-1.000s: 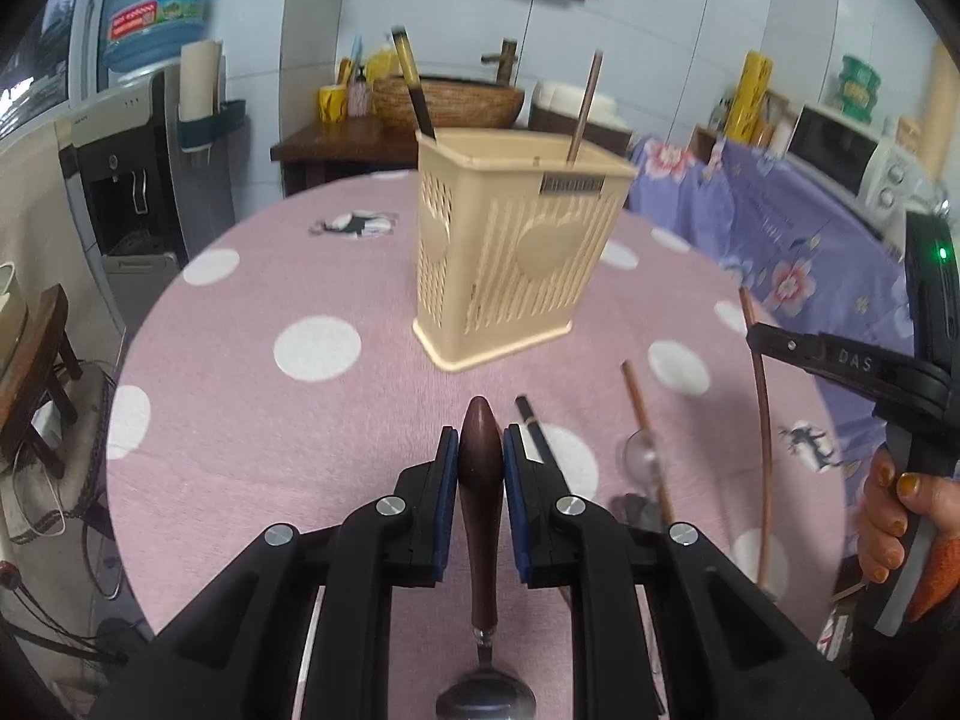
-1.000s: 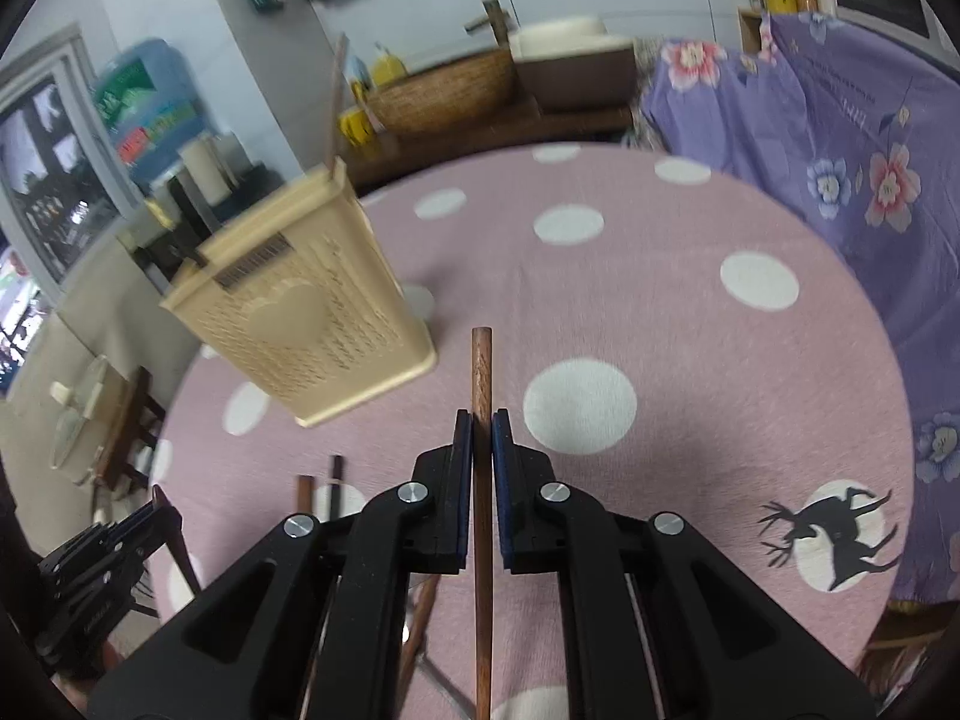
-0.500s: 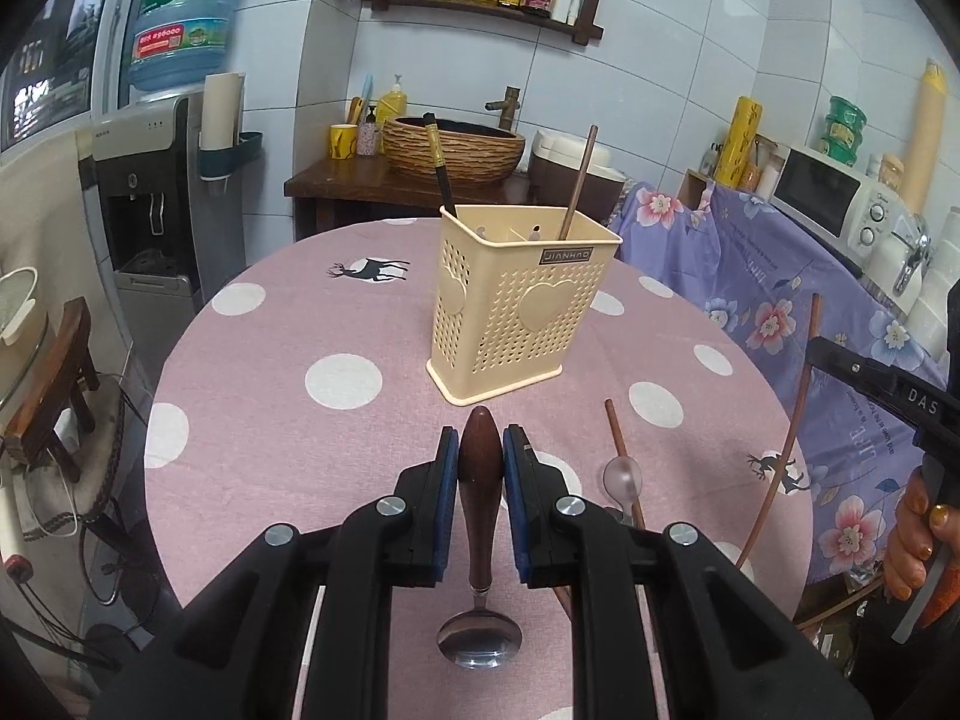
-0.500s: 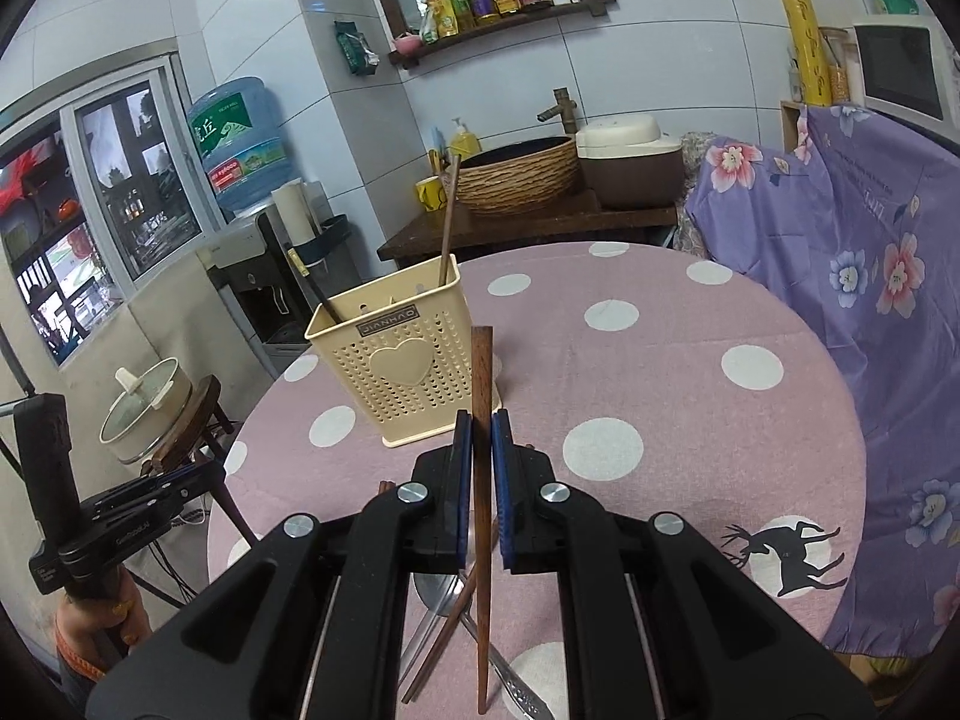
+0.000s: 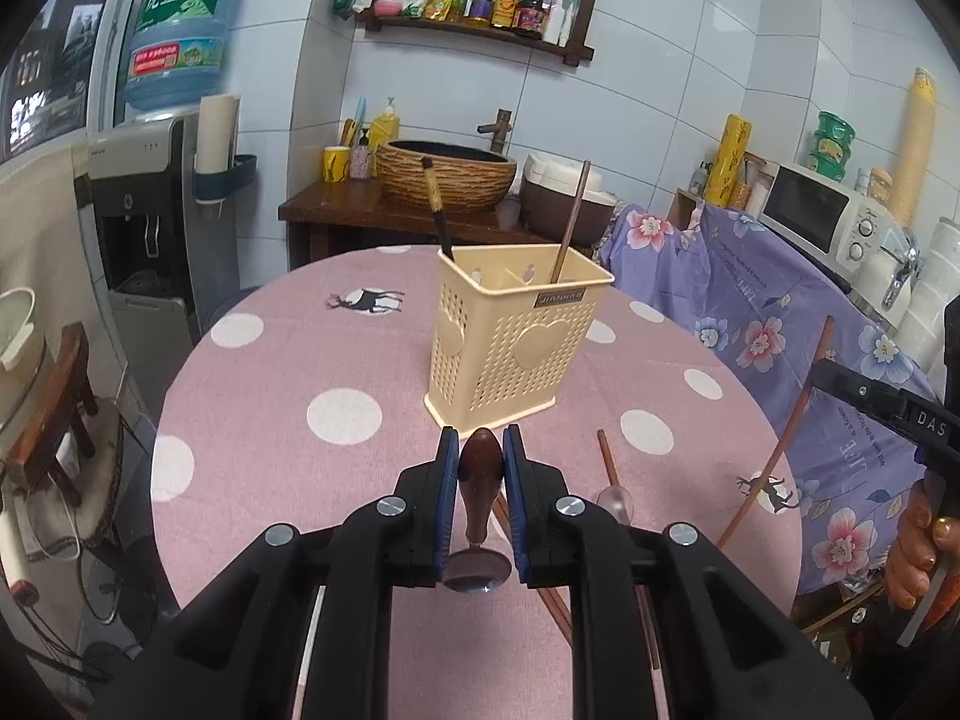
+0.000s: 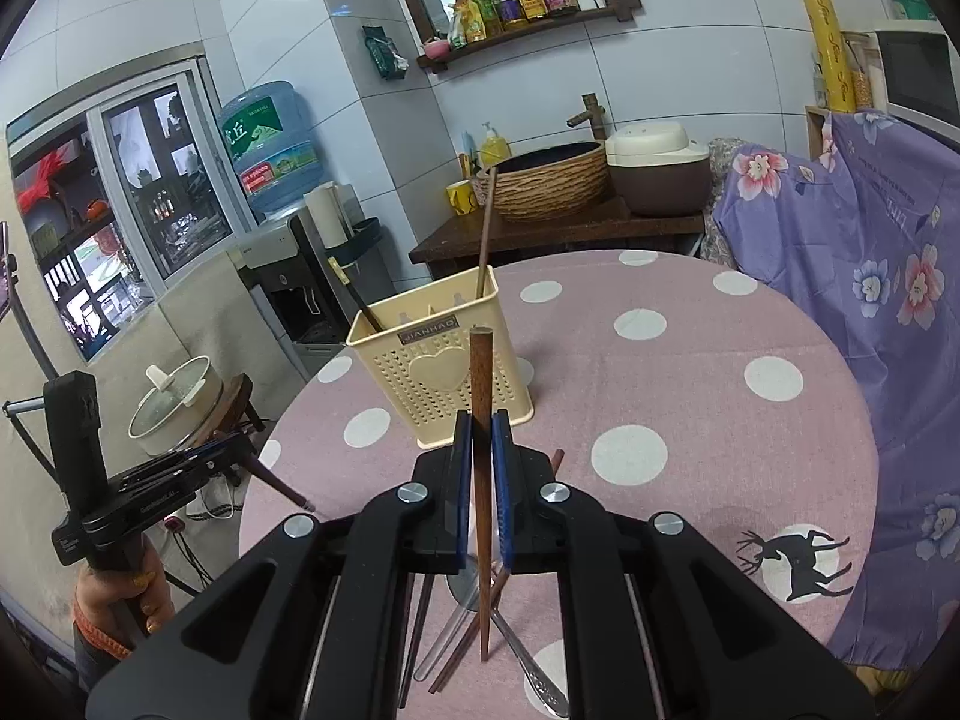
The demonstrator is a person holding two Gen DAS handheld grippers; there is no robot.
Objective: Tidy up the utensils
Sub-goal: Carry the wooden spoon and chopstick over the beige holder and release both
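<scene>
Both tongs have lifted, left [image 5: 481, 468] gripping one spoon [image 5: 479, 483], right [image 6: 478, 450] one chopstick [image 6: 480, 450]; holder [image 5: 516, 333] keeps two.

Utensil holder [image 5: 516, 336]: small dark nameplate at top rim of front face, reads "JIANHAO". Water bottle [image 5: 180, 36] on dispenser: green label, characters "虎丘". Right gripper [image 5: 840, 387], on its black body: white letters "DAS". Purple floral cloth [image 5: 774, 324]: printed "LIFE", upside down.

Water dispenser [image 5: 144, 228], wicker basin [image 5: 447, 174], microwave [image 5: 831, 216], rice cooker [image 6: 657, 165].
</scene>
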